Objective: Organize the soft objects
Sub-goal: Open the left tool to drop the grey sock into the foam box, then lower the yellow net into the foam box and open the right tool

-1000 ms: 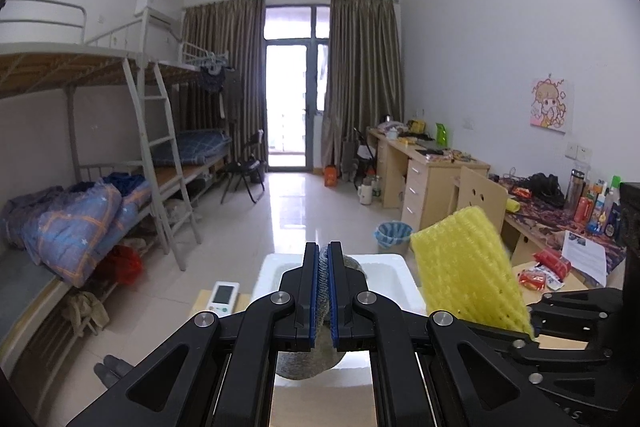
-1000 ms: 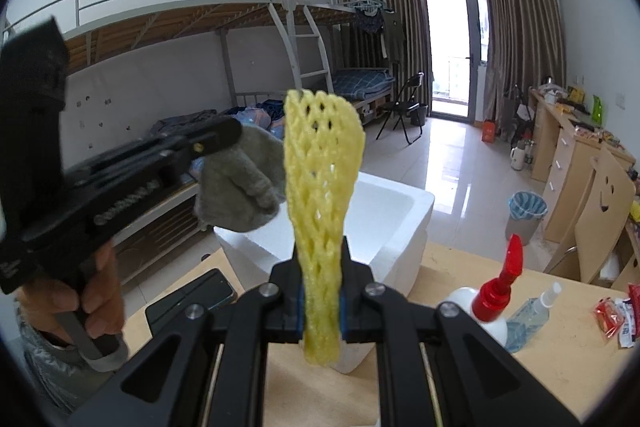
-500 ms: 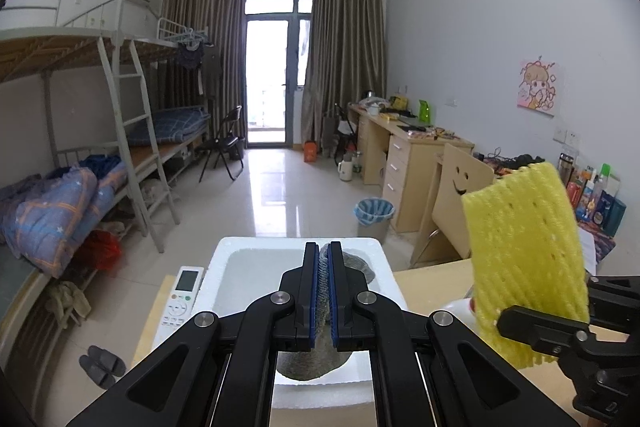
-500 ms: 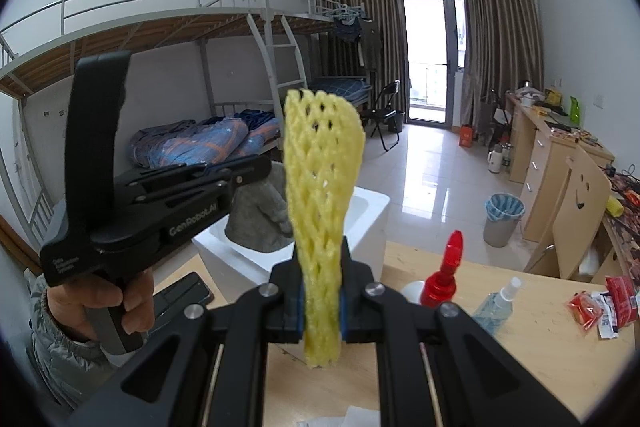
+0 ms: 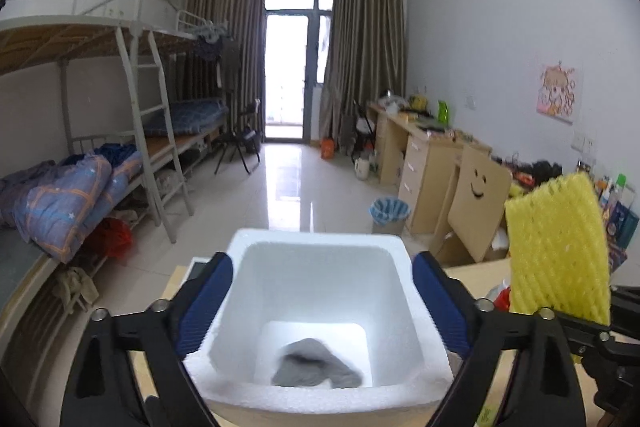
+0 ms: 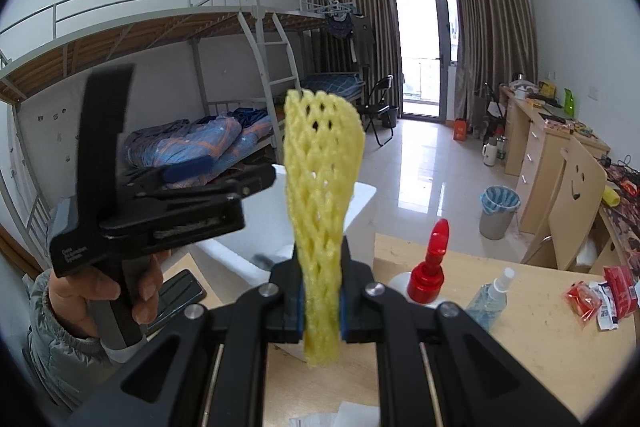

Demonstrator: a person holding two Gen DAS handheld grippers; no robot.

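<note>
Left claw (image 5: pixel 322 301) released: jaws have just been opening, now spread wide at 9 and 3 o'clock either side of the white foam box (image 5: pixel 420 311), nothing between the pads. Grey cloth (image 5: pixel 316 367) lies loose on the box floor, toward the near wall, blurred in the left wrist view. No contact between cloth and claw.

Right claw (image 6: pixel 322 301) clenched on the yellow foam net (image 6: pixel 320 187). Net is pinched near its lower end, stands upright and fans out above the pads, with a short tail hanging below them. In the left wrist view the same net sits at 3 o'clock, beside the box and above the right claw's black frame.

From the right wrist view, the left claw is at 9 o'clock, held by a hand (image 6: pixel 100 287) in a grey padded sleeve (image 6: pixel 60 347), hanging over the box. The box stands at the far left part of the wooden surface (image 6: pixel 520 315).

Other items on the surface:
- Bottle with red nozzle cap (image 6: pixel 432 263), just right of the net, at 2 o'clock from the right claw.
- Clear spray bottle (image 6: pixel 490 297) just beside it.
- Red snack packets (image 6: pixel 600 297) at 3 o'clock, well apart from the box.
- Dark phone (image 6: pixel 180 291) near the box, below the left hand.
- White paper scraps (image 6: pixel 340 417) at 6 o'clock, partly hidden by the right claw's frame.

Both net and cloth are apart from each other; only the cloth is in the box.
</note>
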